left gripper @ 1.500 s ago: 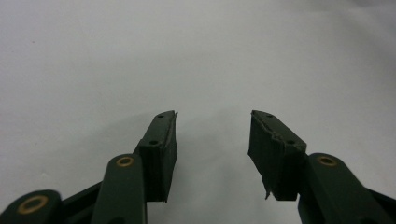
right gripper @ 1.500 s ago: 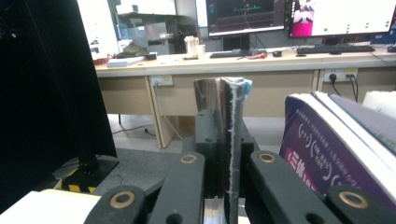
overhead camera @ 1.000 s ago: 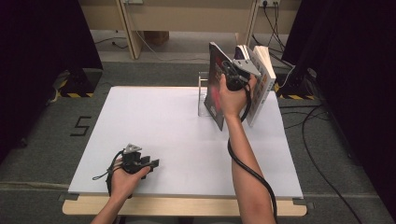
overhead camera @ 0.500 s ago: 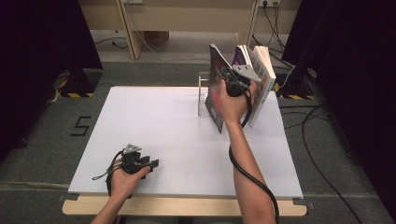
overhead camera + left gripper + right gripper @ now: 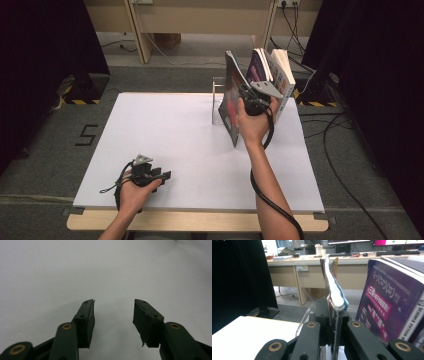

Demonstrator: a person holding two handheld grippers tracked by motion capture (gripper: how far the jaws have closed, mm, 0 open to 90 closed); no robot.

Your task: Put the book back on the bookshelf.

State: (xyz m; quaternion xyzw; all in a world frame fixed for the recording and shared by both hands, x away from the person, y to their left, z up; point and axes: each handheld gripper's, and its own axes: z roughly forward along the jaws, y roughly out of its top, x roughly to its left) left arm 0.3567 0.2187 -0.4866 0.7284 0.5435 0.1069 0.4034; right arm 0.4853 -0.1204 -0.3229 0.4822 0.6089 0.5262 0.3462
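the thin book (image 5: pixel 231 100) stands at the table's (image 5: pixel 165 130) far right, left of the leaning books (image 5: pixel 274 75). a clear stand (image 5: pixel 217 100) sits just left of it

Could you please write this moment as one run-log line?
left gripper: open, resting on table | right gripper: shut on thin book, jaws just eased slightly | other books: leaning in stand

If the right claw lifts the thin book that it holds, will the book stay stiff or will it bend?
The thin book is probably floppy: above the right claw, in the right gripper view, its edge already curves to one side. It seems light, since a grip on one edge carries it. It may swing against the purple book close beside it.
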